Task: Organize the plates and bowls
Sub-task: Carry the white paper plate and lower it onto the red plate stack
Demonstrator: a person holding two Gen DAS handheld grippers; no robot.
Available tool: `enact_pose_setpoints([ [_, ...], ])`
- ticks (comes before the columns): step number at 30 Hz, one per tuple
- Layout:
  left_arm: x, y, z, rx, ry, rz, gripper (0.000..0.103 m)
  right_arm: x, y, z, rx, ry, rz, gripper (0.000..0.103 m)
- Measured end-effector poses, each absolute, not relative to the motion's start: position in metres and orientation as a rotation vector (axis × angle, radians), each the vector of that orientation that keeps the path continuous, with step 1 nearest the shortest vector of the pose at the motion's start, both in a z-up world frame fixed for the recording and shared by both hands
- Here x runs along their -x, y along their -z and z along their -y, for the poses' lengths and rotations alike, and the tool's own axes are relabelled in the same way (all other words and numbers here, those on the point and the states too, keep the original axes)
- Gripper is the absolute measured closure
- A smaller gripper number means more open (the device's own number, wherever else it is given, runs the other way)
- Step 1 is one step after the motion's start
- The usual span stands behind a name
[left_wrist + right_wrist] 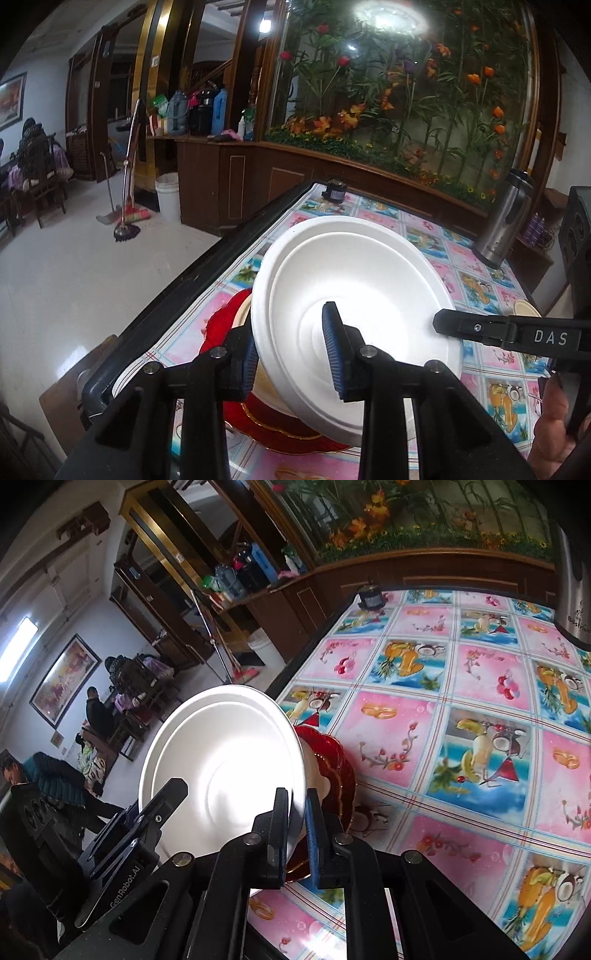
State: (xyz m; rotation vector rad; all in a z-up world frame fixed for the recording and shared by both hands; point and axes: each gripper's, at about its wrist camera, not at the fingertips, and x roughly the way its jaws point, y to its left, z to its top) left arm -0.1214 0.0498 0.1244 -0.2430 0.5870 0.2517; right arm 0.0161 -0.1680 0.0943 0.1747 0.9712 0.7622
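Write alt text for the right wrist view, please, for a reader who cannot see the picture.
The right gripper is shut on the rim of a white bowl, held tilted above a red plate on a table with a colourful fruit-patterned cloth. The left gripper reaches the bowl's opposite rim. A steel flask stands at the far right.

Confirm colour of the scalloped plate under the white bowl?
Red with a thin gold rim: red plate. Clearest in the left wrist view.

Table (461,686): covered with a pink fruit-pattern cloth.
On it: red plate (334,760), steel flask (504,218), perhaps a small dark jar (334,190).
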Motion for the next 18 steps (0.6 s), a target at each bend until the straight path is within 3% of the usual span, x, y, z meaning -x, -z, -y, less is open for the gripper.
enact_pose_setpoints([
  [18, 0.108, -0.092, -0.081, 0.331, -0.249, -0.652, 0.073, -0.034, -0.072, 0.129, -0.11, -0.7, -1.071, 0.092],
])
